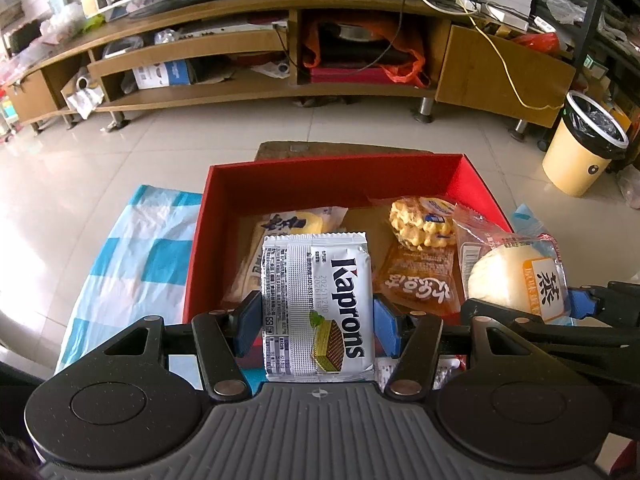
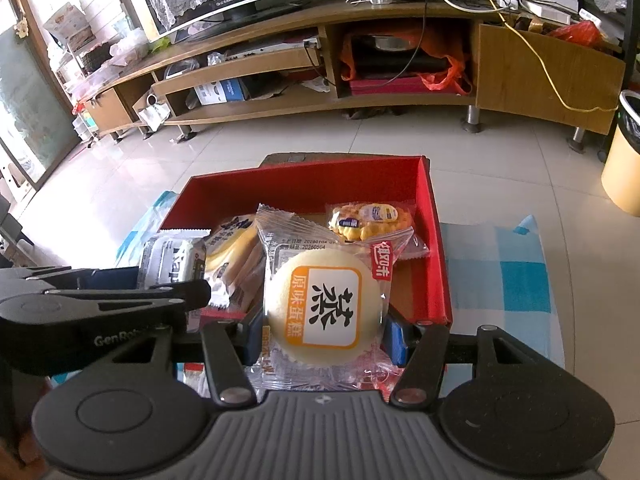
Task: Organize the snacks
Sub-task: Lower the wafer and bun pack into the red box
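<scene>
Your left gripper (image 1: 318,322) pinches a silver wafer packet (image 1: 316,308) between its blue pads, held upright over the near edge of the red box (image 1: 336,178). The packet reads "Kaprons" in dark letters running sideways, with a picture of a layered green-and-brown wafer at its lower end and a printed date, 20251120.

Your right gripper (image 2: 322,330) pinches a clear-wrapped round steamed cake (image 2: 324,314), pale cream, its orange-edged white label carrying large black Chinese characters; a red tab sits at its 1 o'clock corner. It too hangs over the box's near edge.

Only the left wrist view shows the orange sachet (image 1: 416,280) with white script lying in the box, at 3 o'clock from the wafer packet, and the cream waste bin (image 1: 580,148) lined with a bag at 2 o'clock on the tiled floor. That view also catches the right gripper's cake at 3 o'clock, beside the box's right wall.

Only the right wrist view shows "GenRob" lettering on the left gripper's arm at 9 o'clock.

Both views show a yellow popcorn-like snack (image 1: 424,222) with a blue-and-white label at the box's far right, and a long yellow-filled bread pack (image 2: 234,256) to the left. The box rests on a blue-and-white checked cloth (image 1: 132,248). A wooden TV stand (image 1: 280,40) runs across 12 o'clock.
</scene>
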A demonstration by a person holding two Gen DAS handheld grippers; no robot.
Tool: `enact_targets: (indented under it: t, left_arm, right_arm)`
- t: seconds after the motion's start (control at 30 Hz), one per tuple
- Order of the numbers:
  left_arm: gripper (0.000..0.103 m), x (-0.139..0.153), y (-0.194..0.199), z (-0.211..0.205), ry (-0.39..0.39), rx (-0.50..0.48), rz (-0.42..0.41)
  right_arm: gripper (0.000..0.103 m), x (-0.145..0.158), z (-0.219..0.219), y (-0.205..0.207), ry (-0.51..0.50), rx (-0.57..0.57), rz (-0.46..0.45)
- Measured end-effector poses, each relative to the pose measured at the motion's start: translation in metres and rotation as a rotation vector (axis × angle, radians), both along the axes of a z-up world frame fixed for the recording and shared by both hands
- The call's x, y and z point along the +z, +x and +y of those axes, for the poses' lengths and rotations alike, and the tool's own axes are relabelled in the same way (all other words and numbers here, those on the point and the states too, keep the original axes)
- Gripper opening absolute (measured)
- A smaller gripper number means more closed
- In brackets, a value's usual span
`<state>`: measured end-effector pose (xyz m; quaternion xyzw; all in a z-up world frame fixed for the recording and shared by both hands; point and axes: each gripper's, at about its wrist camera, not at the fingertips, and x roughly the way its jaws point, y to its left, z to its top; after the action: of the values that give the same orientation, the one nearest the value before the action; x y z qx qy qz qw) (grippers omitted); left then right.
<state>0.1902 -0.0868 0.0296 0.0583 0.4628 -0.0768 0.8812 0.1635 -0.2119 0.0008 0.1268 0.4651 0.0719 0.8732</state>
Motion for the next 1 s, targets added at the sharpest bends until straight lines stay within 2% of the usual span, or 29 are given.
enact_targets:
  t: [1.0]
  left_arm:
    - [0.064,-0.004,0.026,0.0,0.019,0.025,-0.01]
  right_arm:
    - [0.054,-0.007,0.001,0.026,0.005,-0.014,0.005]
